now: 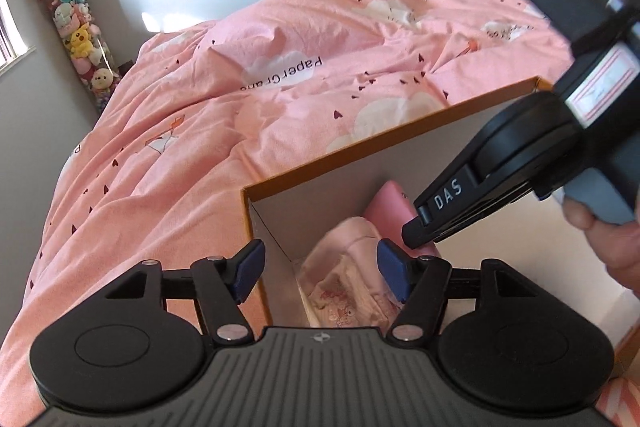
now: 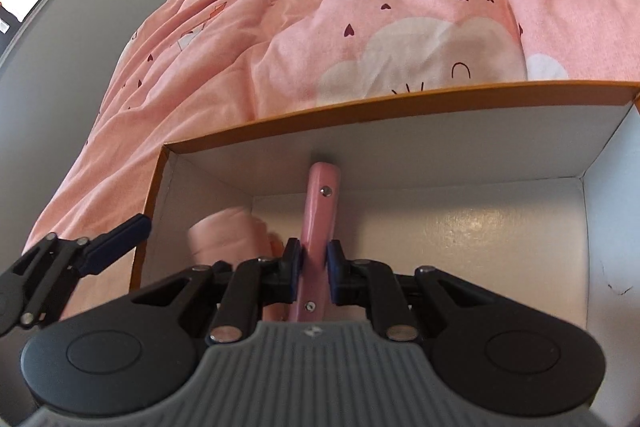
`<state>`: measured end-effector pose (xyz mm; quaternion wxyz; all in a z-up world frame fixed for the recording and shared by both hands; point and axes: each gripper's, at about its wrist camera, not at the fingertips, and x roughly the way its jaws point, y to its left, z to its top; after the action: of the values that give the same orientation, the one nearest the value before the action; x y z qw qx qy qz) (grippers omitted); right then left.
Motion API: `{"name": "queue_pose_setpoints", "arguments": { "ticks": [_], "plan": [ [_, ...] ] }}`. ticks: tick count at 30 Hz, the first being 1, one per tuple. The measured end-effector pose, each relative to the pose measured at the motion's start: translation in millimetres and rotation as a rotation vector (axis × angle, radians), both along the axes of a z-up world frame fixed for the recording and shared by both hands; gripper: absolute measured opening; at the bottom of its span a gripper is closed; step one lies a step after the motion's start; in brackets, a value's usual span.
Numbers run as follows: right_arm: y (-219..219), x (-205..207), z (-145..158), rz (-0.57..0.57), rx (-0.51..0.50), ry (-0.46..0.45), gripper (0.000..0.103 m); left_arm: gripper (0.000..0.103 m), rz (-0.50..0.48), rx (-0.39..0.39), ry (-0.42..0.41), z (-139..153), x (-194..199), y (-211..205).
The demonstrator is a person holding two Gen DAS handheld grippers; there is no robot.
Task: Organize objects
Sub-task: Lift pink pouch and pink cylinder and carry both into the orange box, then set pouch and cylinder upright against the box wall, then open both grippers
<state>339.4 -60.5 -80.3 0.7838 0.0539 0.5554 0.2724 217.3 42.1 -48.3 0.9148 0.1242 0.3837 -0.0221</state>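
Observation:
An orange-rimmed cardboard box [image 1: 360, 143] with a white inside sits on the bed. In it lies a pale pink folded cloth bundle [image 1: 348, 279], which shows blurred in the right wrist view [image 2: 224, 231]. My left gripper [image 1: 322, 269] hangs open over that bundle, its blue pads wide apart and not touching it. One of its fingers [image 2: 120, 237] shows at the box's left wall. My right gripper [image 2: 314, 259] is shut on a slim pink handle-like piece with metal rivets [image 2: 322, 203], held upright inside the box [image 2: 400, 103]. From the left wrist view, the right gripper [image 1: 416, 233] reaches down into the box from the right.
A pink duvet [image 1: 240, 107] printed with hearts and clouds covers the bed around the box. A tall clear tube of plush toys [image 1: 80, 35] stands in the far left corner by a window. A person's hand [image 1: 612, 239] holds the right gripper's handle.

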Motion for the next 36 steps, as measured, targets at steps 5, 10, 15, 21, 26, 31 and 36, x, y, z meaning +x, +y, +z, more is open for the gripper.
{"name": "queue_pose_setpoints", "arguments": {
  "ticks": [5,10,15,21,26,31,36],
  "plan": [
    [2,0,-5,0.0,0.007,0.017,0.018,0.075,-0.011,-0.058,-0.015,11,-13,17],
    [6,-4,-2,0.02,0.025,0.009,0.015,0.075,-0.08,-0.174,0.044,17,-24,23],
    [14,-7,3,0.042,0.026,-0.001,0.014,0.065,-0.104,-0.185,0.156,4,-19,13],
    [13,-9,7,0.045,0.029,0.005,0.014,0.047,-0.038,-0.199,0.255,-14,-4,16],
    [12,-10,7,0.045,0.032,0.004,0.014,0.027,-0.015,-0.213,0.297,-25,4,16],
    [9,-10,9,0.045,0.028,-0.014,0.013,0.009,0.006,-0.23,0.282,-23,11,20],
    [8,-9,13,0.054,0.027,-0.028,0.013,0.008,0.052,-0.205,0.243,-20,21,27]
  ]
}}
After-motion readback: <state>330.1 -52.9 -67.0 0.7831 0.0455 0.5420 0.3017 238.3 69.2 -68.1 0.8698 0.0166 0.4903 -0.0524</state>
